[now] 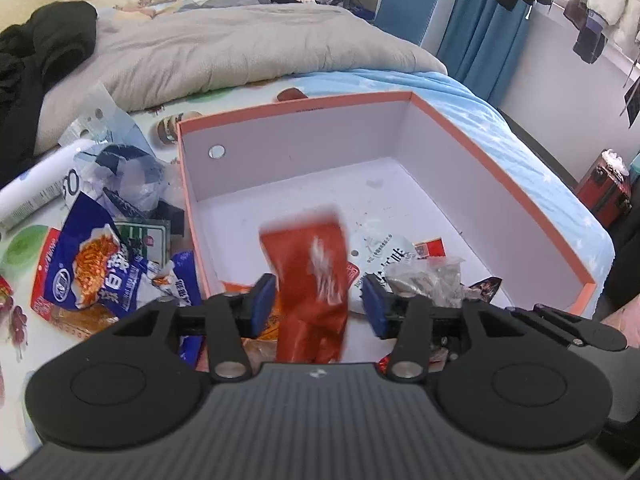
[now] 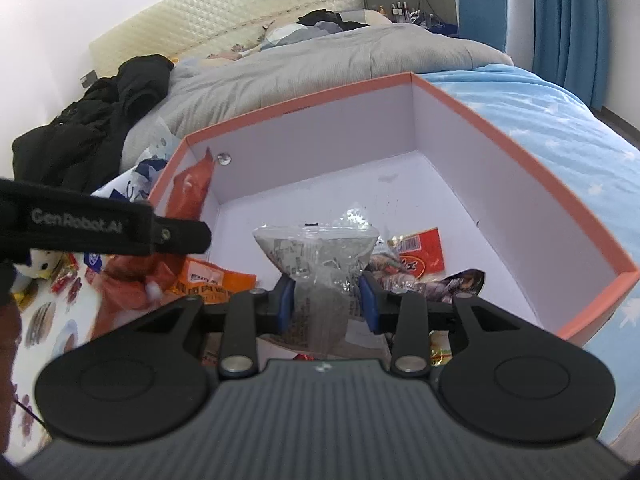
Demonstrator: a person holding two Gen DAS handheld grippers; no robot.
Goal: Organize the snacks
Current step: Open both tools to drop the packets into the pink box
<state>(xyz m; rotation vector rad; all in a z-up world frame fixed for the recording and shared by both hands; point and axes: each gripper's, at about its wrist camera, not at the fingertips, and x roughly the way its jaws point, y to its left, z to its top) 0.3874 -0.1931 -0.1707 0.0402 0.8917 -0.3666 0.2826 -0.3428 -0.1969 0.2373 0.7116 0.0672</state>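
Snacks: loose foil and plastic packets, part on the bed (image 1: 520, 128), part already in the open orange-rimmed white cardboard box (image 1: 500, 168), the landmark for every entry below.

Left of box, on the patterned sheet: blue-and-orange noodle packet (image 1: 96, 268), crumpled blue-and-clear plastic wrappers (image 1: 128, 176) and a white tube (image 1: 36, 188) behind it. Not yet sorted.

Over the box's near left corner: left tool (image 1: 318, 300), jaws apart, neither blue pad pressing on the red foil packet (image 1: 312, 280) between them. The packet is blurred and looks to be dropping free towards the box floor.

Box floor, near edge: white printed packet (image 1: 384, 256), small red-and-white packet (image 2: 420, 252), dark wrapped sweet (image 2: 468, 280).

Over the box's near middle: right tool (image 2: 326, 300), pads clamped on the neck of a clear plastic bag of greyish contents (image 2: 316, 264), its top fanned out above the pads.

Step in hand, as judged: delivery of both packets into the box.
- Keep the left tool wide until the red packet falls clear of the pads, then draw it back without snagging the box wall.
- Carry the clear bag further past the near rim before letting go; release low, onto bare floor beside the packets already there, so nothing spills over the near edge.
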